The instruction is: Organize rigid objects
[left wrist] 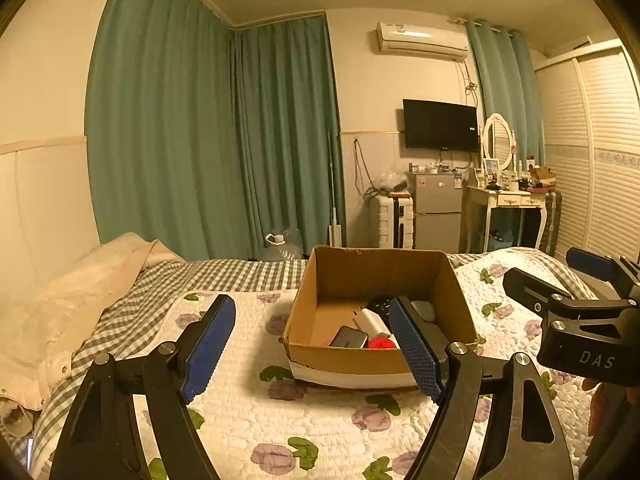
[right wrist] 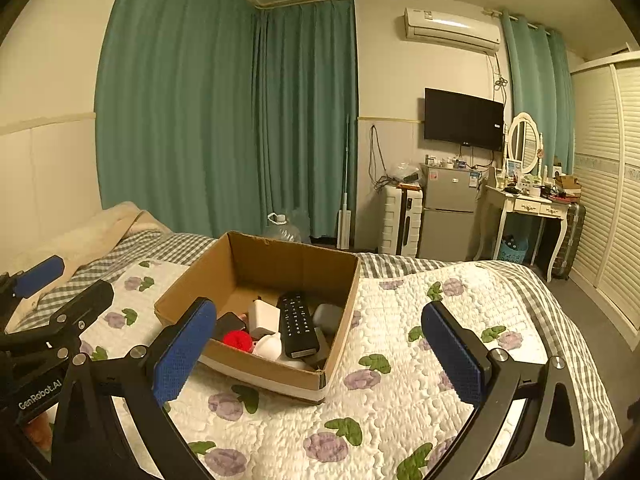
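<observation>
1. Open brown cardboard box (right wrist: 280,264) with a white band along its lower edge sits on the white quilted bedspread with purple flowers and green leaves (right wrist: 400,400).
2. Inside the box: black rectangular remote control (right wrist: 297,323) lying along the right side, white plastic charger block (right wrist: 263,316) to its left, small red fuzzy ball (right wrist: 237,339) near the front wall, dark flat phone-like slab (right wrist: 229,323) behind the ball, grey rounded case (right wrist: 329,317) right of the remote, white rounded item (right wrist: 269,346) at the front.
3. Left gripper (left wrist: 316,348), black frame with blue textured pads: jaws spread wide, nothing between them, no contact with anything. In the left wrist view its right pad overlaps the box's front right corner; cannot tell how close it is to the box.
4. Right gripper (right wrist: 320,354), same build: jaws wide apart, holding nothing. Left pad lines up with the box's front left wall; right pad over bare quilt.
5. Both grippers sit side by side, both aimed at the box.
6. Grey-white checked blanket (right wrist: 172,246) lies behind the box; cream duvet (left wrist: 60,300) bunched at left.
7. Background: teal curtains (right wrist: 224,120), wall TV (right wrist: 463,119).
</observation>
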### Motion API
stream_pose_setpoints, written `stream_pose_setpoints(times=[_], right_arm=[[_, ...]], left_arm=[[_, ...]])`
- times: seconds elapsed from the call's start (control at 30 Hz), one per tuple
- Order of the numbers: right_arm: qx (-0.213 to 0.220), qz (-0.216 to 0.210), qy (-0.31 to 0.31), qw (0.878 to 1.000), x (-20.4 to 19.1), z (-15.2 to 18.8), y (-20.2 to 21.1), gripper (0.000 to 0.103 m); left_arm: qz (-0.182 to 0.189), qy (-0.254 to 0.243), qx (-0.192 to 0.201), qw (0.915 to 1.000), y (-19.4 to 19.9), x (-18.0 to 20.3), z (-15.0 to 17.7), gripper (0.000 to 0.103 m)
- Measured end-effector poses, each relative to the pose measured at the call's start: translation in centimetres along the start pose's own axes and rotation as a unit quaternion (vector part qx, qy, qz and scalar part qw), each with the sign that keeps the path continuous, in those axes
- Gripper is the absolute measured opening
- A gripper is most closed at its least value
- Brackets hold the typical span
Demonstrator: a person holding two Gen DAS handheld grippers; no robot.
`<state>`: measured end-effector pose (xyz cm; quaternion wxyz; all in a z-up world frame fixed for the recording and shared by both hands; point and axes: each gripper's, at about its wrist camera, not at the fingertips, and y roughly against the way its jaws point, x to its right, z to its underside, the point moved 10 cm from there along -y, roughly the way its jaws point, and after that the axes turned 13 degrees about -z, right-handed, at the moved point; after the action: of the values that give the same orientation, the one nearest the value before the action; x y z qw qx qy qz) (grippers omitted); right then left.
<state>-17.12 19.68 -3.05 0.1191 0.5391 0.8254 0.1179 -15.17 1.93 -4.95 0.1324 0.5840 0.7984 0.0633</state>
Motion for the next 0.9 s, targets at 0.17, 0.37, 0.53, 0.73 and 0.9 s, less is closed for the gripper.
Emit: stream_pose_setpoints(times=[0.17,0.37,0.53,0.73,0.9], right_arm=[[-0.002,0.0,-0.002,1.0,0.03,0.08,-0.01,0.103],[-0.002,-0.001,-0.002,1.0,0.08,0.12,0.0,0.103],[-0.006,0.002,-0.001,1.0,0.14,0.34,-0.03,0.103],[-0.008,0.003,0.0,1.0,0.24,0.39,-0.15,0.103],[-0.011,0.001,0.001,1.0,0.15,0.52,-0.26,0.103]], left_arm=[[0.003,0.004,-0.009,1.0,-0.36,-0.1,0.18,0.082],[0.01,0.007,-0.015,0.9998,-0.42,0.11,0.45,0.082],[0.013,0.012,-0.018,0.9997,-0.41,-0.02,0.42,0.082],[0.012,0.018,-0.018,0.9996,-0.41,-0.28,0.25,0.082],[0.011,0.021,-0.018,0.9996,-0.41,-0.42,0.26,0.082]])
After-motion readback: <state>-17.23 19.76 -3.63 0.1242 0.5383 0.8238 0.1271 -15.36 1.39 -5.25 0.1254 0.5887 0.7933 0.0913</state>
